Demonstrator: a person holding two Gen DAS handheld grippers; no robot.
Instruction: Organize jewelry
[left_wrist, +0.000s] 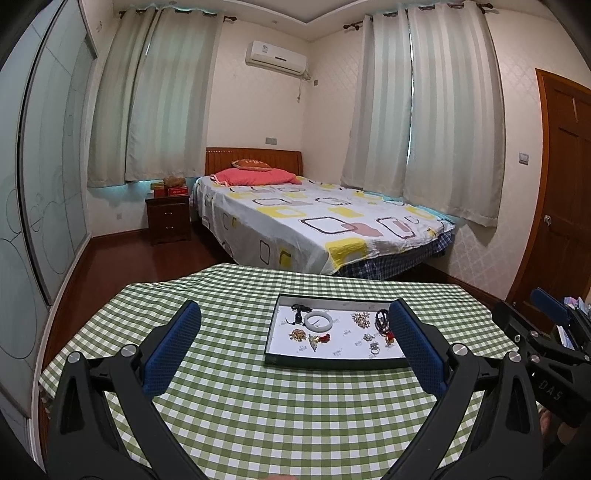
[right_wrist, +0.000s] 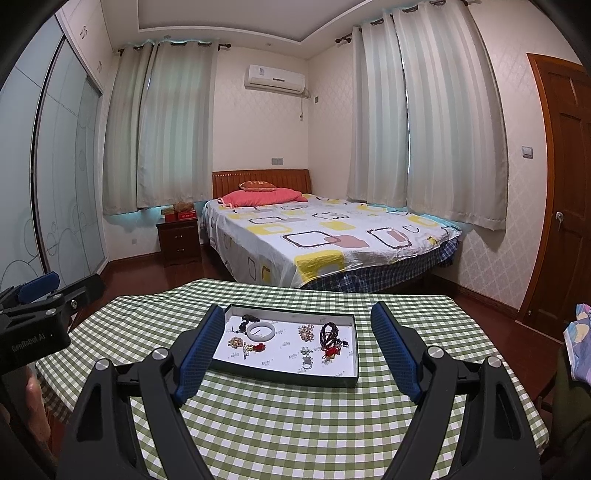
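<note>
Nearest the lens, the left gripper (left_wrist: 295, 343) is held with its blue-padded fingers (left_wrist: 171, 347) spread wide and nothing between them, low over a table (left_wrist: 258, 413) covered in green-and-white check cloth. Same deal with the right gripper (right_wrist: 295, 345): spread apart, nothing grasped. A shallow dark-rimmed tray (right_wrist: 295, 378) with a white floor is set mid-table, and the jewelry is laid out inside it: a pale jade bangle (right_wrist: 260, 331), a dark bead strand (right_wrist: 328, 334) with a red tassel, gold-toned brooches (left_wrist: 360, 318) and a ring (right_wrist: 307, 364). A bed (left_wrist: 314, 221) is seen behind.
</note>
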